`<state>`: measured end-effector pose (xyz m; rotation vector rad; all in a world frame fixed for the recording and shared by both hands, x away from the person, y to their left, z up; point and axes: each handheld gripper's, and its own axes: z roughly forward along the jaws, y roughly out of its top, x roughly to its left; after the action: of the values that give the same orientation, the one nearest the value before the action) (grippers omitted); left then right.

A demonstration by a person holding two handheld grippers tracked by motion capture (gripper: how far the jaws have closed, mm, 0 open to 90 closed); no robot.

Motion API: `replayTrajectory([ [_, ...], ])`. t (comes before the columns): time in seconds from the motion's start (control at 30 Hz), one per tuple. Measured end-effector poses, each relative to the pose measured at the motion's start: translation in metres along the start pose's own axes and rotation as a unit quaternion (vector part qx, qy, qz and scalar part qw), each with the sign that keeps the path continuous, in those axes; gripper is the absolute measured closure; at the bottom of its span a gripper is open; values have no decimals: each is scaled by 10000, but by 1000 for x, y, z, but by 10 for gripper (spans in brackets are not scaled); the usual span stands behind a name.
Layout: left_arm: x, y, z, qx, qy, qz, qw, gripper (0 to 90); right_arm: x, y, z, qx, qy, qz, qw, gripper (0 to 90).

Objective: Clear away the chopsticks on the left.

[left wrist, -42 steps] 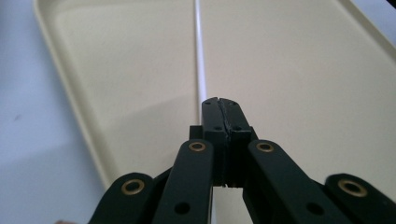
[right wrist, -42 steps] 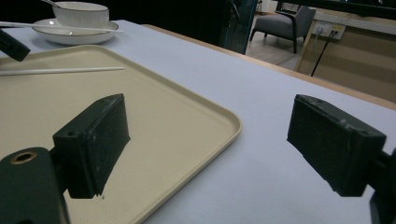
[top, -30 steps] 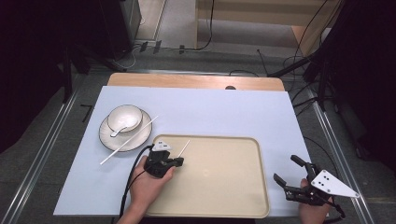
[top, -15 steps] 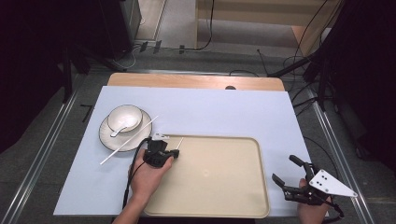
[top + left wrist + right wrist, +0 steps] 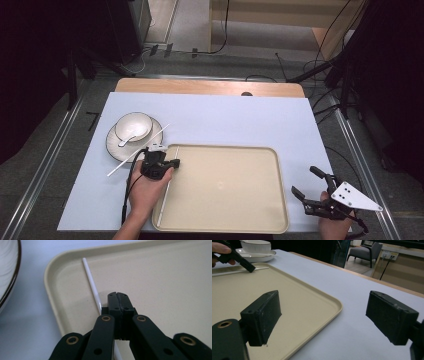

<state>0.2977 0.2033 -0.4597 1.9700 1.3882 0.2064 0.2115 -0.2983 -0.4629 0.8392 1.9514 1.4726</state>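
A beige tray (image 5: 225, 200) lies at the front middle of the white table mat. A white chopstick (image 5: 167, 190) rests inside it along the left rim. My left gripper (image 5: 175, 162) hovers over the tray's far left corner, jaws shut with nothing between them. In the left gripper view the chopstick (image 5: 91, 280) runs just left of the closed tips of my left gripper (image 5: 118, 296). A second chopstick (image 5: 135, 154) leans across the plate (image 5: 112, 145). My right gripper (image 5: 303, 180) stands open off the tray's right edge; in the right gripper view the open right gripper (image 5: 322, 312) frames the tray's corner (image 5: 334, 305).
On the plate sits a white bowl (image 5: 134, 125) holding a spoon (image 5: 125, 140), left of the tray. The mat's far half is bare. A black cable (image 5: 127, 190) trails from the left gripper toward the front edge. A wooden table edge (image 5: 210, 86) runs along the back.
My left hand has shifted left and slightly farther away, to the tray's far left corner. The chopstick by it now lies flat along the tray's left rim. The right gripper has stayed put.
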Motion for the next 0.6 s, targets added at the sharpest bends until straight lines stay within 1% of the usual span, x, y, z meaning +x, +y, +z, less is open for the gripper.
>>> replayTrajectory([
  [0.1,2,-3,-3,0,2,25,10000,900,0,0,0,1,-4,8,10000,130],
  [0.13,4,-6,-6,-31,-13,41,10000,900,0,-1,0,13,-10,22,10000,130],
  [0.17,4,-6,-6,-31,-13,41,10000,900,0,-1,0,13,-10,22,10000,130],
  [0.23,5,-9,-9,-78,19,55,10000,900,-1,-1,0,14,-11,18,10000,130],
  [0.3,7,-13,-10,-132,-38,31,9999,900,-1,-1,0,13,-17,37,10000,130],
  [0.37,8,-13,-11,-105,-25,66,9999,900,-1,-1,-1,16,-20,49,10000,130],
  [0.43,6,-15,-13,-89,-15,153,9998,900,-1,-1,0,50,-12,-7,10000,130],
  [0.47,6,-15,-13,-89,-15,153,9998,900,-1,-1,0,49,-9,2,10000,130],
  [0.6,5,-17,-14,-57,-81,244,9997,900,-2,-2,-1,26,0,42,10000,130],
])
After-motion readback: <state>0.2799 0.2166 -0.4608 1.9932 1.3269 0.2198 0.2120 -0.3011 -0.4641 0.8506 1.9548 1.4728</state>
